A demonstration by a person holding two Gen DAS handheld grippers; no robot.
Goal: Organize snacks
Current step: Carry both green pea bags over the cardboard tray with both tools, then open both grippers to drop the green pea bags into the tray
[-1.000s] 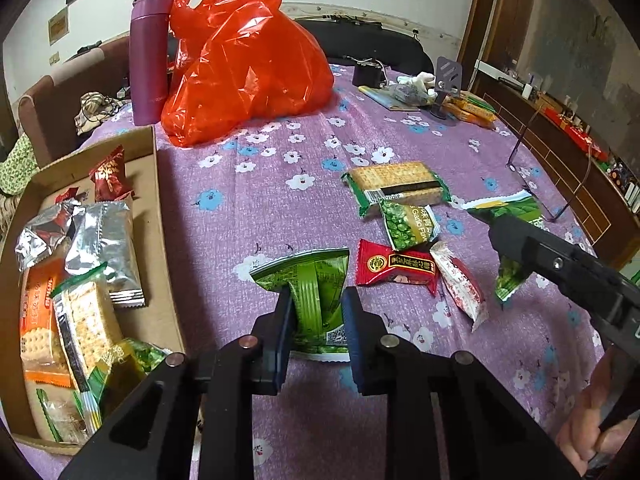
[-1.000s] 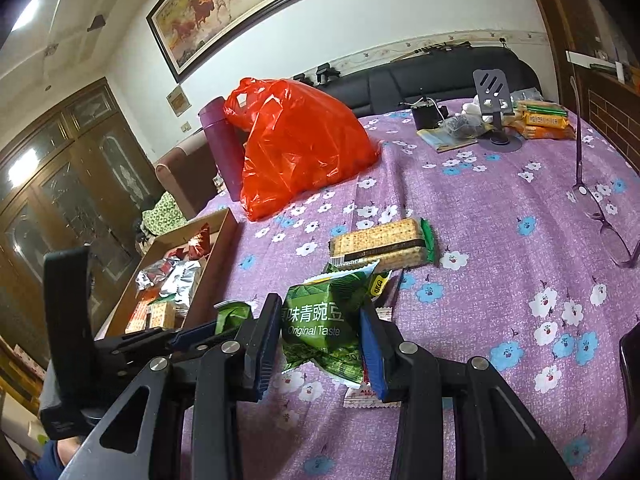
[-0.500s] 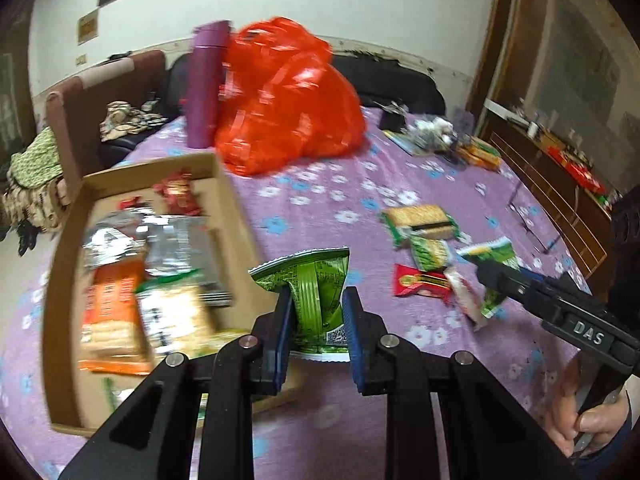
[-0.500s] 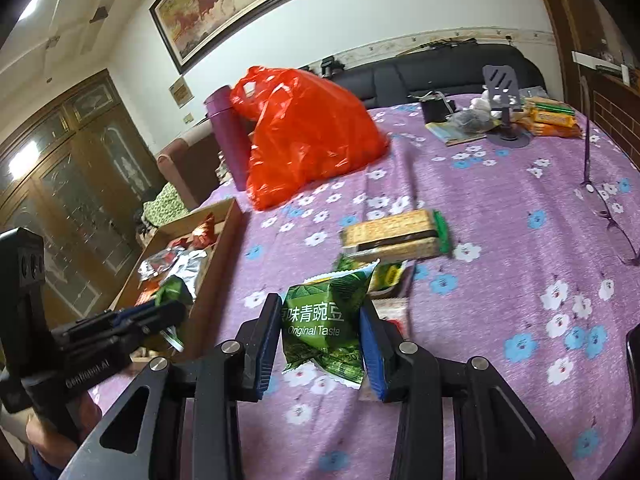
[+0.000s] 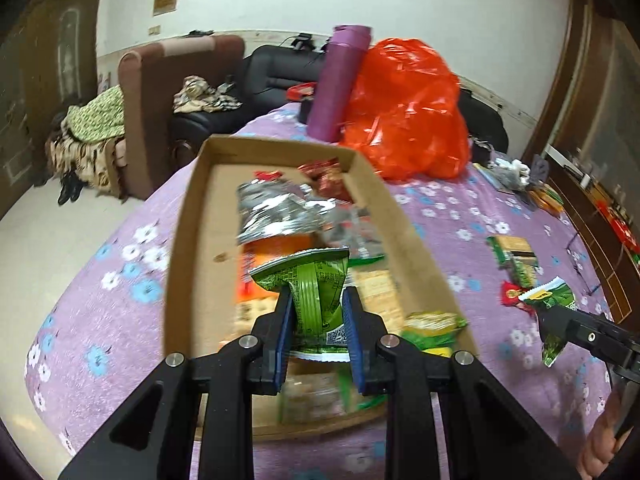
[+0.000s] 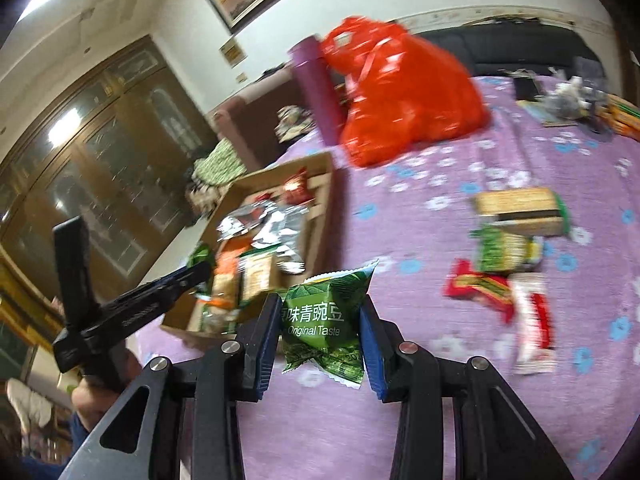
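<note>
My left gripper [image 5: 316, 322] is shut on a green snack packet [image 5: 316, 292] and holds it above the cardboard box [image 5: 192, 200], which holds several snack packets. My right gripper [image 6: 320, 332] is shut on a green pea packet [image 6: 324, 320] marked Original Taste, held above the purple cloth, right of the box [image 6: 320, 204]. The right gripper with its packet also shows in the left wrist view [image 5: 556, 312]. Loose snacks lie on the cloth: a cracker pack [image 6: 518, 210], a green packet [image 6: 506, 250], a red packet [image 6: 480, 286], a white-red packet [image 6: 534, 320].
An orange plastic bag [image 5: 404, 116] and a purple tube [image 5: 340, 80] stand behind the box. Small clutter [image 6: 572, 100] lies at the table's far right. A sofa and armchair [image 5: 168, 92] stand beyond the table's left edge.
My left gripper has carried its green packet left, from over the cloth to over the box. My right gripper has lifted its pea packet and swung left toward the box.
</note>
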